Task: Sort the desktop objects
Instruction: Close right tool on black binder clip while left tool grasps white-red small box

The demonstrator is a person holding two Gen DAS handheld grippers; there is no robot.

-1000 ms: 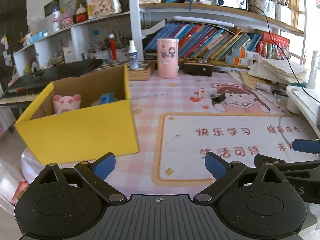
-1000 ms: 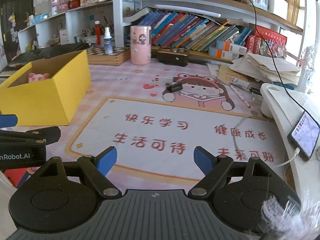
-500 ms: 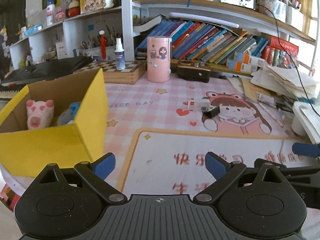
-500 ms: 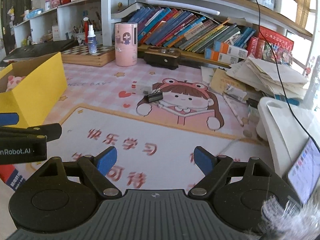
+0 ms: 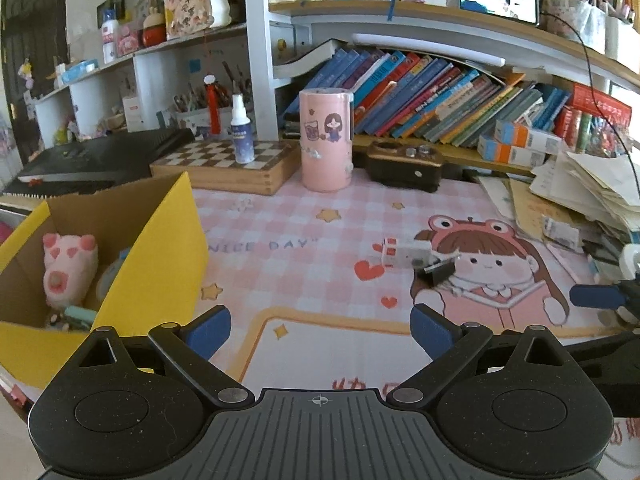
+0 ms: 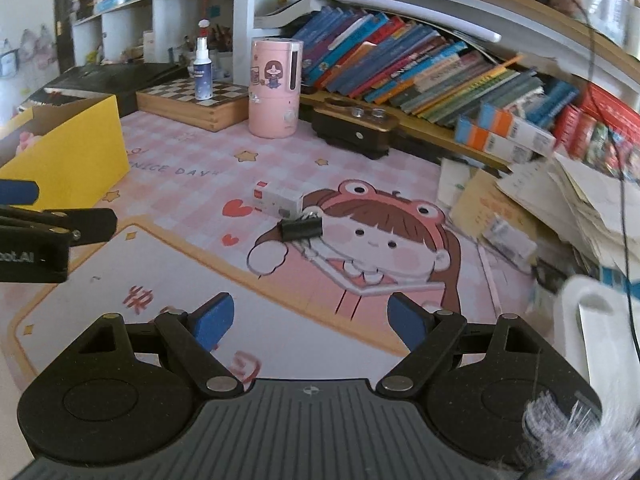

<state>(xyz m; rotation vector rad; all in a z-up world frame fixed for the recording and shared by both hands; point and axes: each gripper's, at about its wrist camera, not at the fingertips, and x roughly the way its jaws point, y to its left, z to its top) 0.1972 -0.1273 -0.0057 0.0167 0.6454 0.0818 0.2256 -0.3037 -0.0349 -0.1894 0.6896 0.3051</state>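
Right hand-held gripper (image 6: 310, 316) level, jaws spread, facing binder clip (image 6: 301, 227)

On the bench lie one black binder clip (image 6: 302, 227) and one small white box (image 6: 277, 199), touching each other. One yellow box (image 5: 156, 256) holds one pink plush toy (image 5: 68, 268) plus other items too hidden to count. Further back stand one pink canister (image 5: 326, 140), one spray bottle (image 5: 241, 132), one chessboard case (image 5: 228, 166) and one dark device (image 5: 404, 164).

home study desk (image 5: 280, 216), crammed bookshelves (image 5: 440, 92)
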